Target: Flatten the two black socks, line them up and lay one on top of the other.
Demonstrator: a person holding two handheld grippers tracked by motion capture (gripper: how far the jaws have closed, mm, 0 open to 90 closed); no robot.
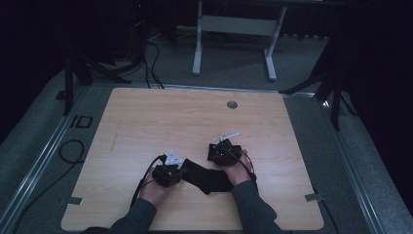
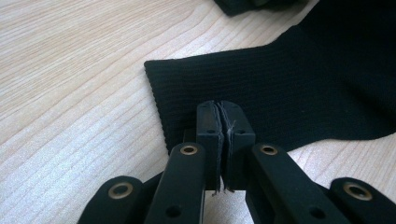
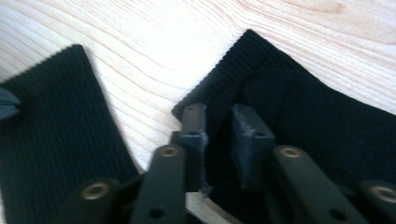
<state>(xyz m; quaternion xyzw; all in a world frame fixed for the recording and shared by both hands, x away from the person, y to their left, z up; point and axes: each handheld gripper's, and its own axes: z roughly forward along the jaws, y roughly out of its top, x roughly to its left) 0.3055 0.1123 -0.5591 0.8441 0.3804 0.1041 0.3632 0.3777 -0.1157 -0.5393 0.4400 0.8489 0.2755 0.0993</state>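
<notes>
Left gripper (image 2: 219, 140) is clamped on the ribbed edge of the black knit cloth (image 1: 207, 176), jaws pressed together with a thin layer of fabric between them. Right gripper (image 3: 219, 140) has its jaws a little apart, straddling a raised fold at the cloth's other ribbed end; can't tell if the pads bite yet, they look short of contact.

Cloth lies flat on the surface (image 1: 146, 117), near the near edge, roughly centred between left and right edges, spanning between the two hands.

Risks:
- Right gripper catches only the top layer of the fold, or just the corner, so the cloth peels out when pulled.
- Left grip sits right at the cloth's rim; a sideways tug from the right could slide the fabric out.
- Pulling both ends apart too hard stretches the knit instead of moving it.
- Jaw tips ride close to the wood; pressing down could scrape or jam them.

Room: plenty toward the far edge and both side edges, bare wood there apart from a small round grommet (image 1: 232, 104) near the far edge. Tight toward the near edge, where the forearms come in.
</notes>
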